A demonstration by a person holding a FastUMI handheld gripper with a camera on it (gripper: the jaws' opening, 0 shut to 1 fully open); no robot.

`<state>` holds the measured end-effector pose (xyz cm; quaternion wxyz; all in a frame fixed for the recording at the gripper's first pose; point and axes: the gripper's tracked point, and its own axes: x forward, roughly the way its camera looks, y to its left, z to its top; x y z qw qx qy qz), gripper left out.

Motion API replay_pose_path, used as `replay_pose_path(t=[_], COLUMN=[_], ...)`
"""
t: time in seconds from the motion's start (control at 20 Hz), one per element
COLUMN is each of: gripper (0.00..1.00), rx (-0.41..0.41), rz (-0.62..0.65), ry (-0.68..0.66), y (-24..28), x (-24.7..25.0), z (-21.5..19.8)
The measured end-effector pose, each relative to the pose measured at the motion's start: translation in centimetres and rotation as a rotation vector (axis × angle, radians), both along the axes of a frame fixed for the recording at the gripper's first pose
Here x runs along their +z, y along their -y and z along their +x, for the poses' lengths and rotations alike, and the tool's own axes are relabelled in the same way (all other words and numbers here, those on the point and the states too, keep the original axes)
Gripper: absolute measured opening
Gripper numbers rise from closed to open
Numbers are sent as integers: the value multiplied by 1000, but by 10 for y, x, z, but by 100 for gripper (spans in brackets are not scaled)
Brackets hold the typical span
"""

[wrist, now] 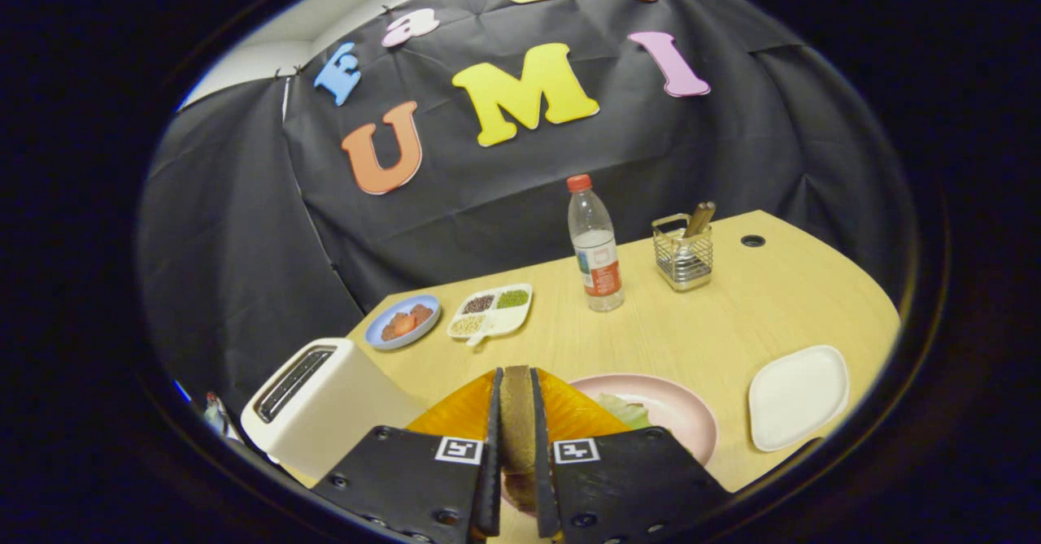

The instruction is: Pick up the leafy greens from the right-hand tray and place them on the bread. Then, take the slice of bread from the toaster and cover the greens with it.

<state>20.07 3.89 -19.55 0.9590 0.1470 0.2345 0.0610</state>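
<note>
My gripper (516,414) is shut on a brown slice of bread (516,426), held upright and edge-on between the two fingers. Just beyond the fingers lies an orange plate (581,414), mostly hidden by them. To its right is a pink plate (679,410) with pale leafy greens (625,410) at its near-left side. The white toaster (325,402) stands to the left of the fingers, its slots showing dark. A white square tray (799,396) rests further right, with nothing on it.
On the wooden table (699,324) beyond stand a water bottle with a red cap (594,245), a wire holder with utensils (684,251), a white divided dish of grains (490,312) and a blue plate of reddish food (402,321). Black cloth hangs behind.
</note>
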Motion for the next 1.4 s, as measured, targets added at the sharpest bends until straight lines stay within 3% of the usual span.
replay_pose_path(t=[0.3,0.4,0.5,0.75,0.8,0.85,1.05,1.4], gripper=[17,41,41,87,88,96,96,96], rx=[-55,-74,-92,-115,-121,-113,-136,-146], rz=[4,-3,-27,-135,-166,-187,-276,-317], ry=[-81,-85,-84,-44,-30,-6,148,310], y=[34,43,52,62,62,60,47,28], x=[-35,-41,-43,-30,-23,-14,40,132], z=[1,0,-4,-17,-24,-29,-55,-122])
